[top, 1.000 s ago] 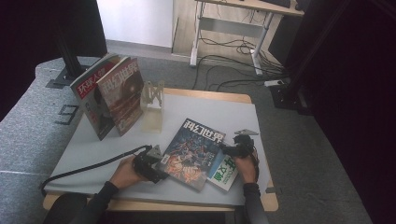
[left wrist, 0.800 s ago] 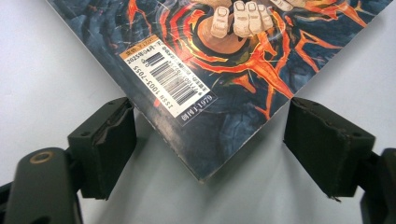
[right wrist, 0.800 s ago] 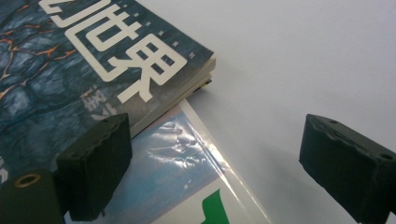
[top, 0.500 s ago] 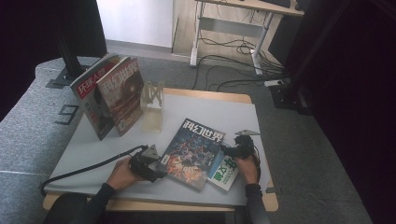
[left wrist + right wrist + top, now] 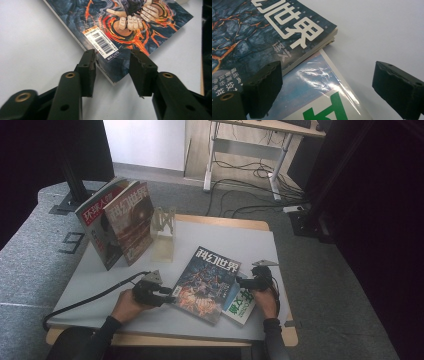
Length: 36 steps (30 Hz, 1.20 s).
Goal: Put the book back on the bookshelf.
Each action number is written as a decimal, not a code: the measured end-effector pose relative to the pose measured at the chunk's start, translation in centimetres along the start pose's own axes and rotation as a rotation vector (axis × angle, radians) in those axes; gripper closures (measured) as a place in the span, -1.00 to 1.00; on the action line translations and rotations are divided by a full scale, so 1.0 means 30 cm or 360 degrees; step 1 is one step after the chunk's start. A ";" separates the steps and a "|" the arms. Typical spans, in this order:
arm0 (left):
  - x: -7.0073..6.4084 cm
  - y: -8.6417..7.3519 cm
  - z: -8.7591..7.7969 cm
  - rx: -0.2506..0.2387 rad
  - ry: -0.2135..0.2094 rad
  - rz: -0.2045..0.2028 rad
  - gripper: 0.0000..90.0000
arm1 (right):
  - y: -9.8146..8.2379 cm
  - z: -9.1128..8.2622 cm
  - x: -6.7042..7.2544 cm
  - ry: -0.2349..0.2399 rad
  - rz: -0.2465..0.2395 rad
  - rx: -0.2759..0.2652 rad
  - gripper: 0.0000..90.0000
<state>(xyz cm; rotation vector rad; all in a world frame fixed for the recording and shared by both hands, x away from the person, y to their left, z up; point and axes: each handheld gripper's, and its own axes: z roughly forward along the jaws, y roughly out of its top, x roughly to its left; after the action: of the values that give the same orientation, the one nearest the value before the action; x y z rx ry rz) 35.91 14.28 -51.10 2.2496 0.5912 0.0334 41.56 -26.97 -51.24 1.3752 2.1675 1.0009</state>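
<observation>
- Far up-left of our left tongs, two upright magazines, one with a red title band (image 5: 97, 227) and one with a brown-red cover (image 5: 131, 220), lean together near the table's left back edge; just right of them stands a clear plastic book stand (image 5: 163, 236).
- Our left tongs (image 5: 167, 295) lie near the front edge, a black cable (image 5: 95, 297) trailing off to their left. Their jaws have just been closing and now stand partly open, astride the lower left corner of the dark blue magazine with fiery orange cover art (image 5: 120, 30); in the left gripper view (image 5: 112, 72) the barcode corner sits between the pads, and we cannot tell whether they press on it yet.
- That magazine lies flat between both tongs, tilted, its right edge overlapping a thinner glossy booklet with green lettering (image 5: 241, 306).
- Our right tongs (image 5: 242, 282) sit at the right edge of both, jaws wide apart and holding nothing; in the right gripper view (image 5: 324, 82) the booklet's glossy corner lies between the pads, untouched.
- Everything rests on a pale grey tabletop (image 5: 100, 270) with a wooden rim.
- Beyond lie grey carpet, loose floor cables (image 5: 250, 207) and a white-legged desk (image 5: 280, 170).
</observation>
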 end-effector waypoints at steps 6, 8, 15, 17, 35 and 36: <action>-0.018 -0.010 0.011 0.0005 0.0067 0.0056 0.29 | 0.004 -0.004 0.003 0.0006 -0.0003 -0.0013 -0.79; -0.022 -0.012 0.013 0.0009 0.0085 0.0068 0.29 | 0.006 -0.003 0.006 0.0013 -0.0009 -0.0013 -0.79; -0.045 -0.022 0.021 0.0025 0.0090 0.0080 0.36 | 0.018 0.017 0.027 0.0068 -0.0038 0.0006 -0.80; -0.049 -0.023 0.022 0.0026 0.0077 0.0078 0.37 | 0.023 0.029 0.033 0.0099 -0.0049 0.0009 -0.80; -0.061 -0.031 0.024 0.0006 0.0092 0.0061 0.37 | 0.088 0.141 0.019 0.0327 0.0074 0.0096 -0.92; -0.061 -0.031 0.024 0.0005 0.0091 0.0061 0.37 | 0.092 0.147 0.019 0.0340 0.0083 0.0110 -0.92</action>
<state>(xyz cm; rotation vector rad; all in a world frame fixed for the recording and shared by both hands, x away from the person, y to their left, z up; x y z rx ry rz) 34.06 13.55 -51.97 2.2690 0.5787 0.1165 45.85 -24.14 -52.13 1.4201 2.3506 1.1491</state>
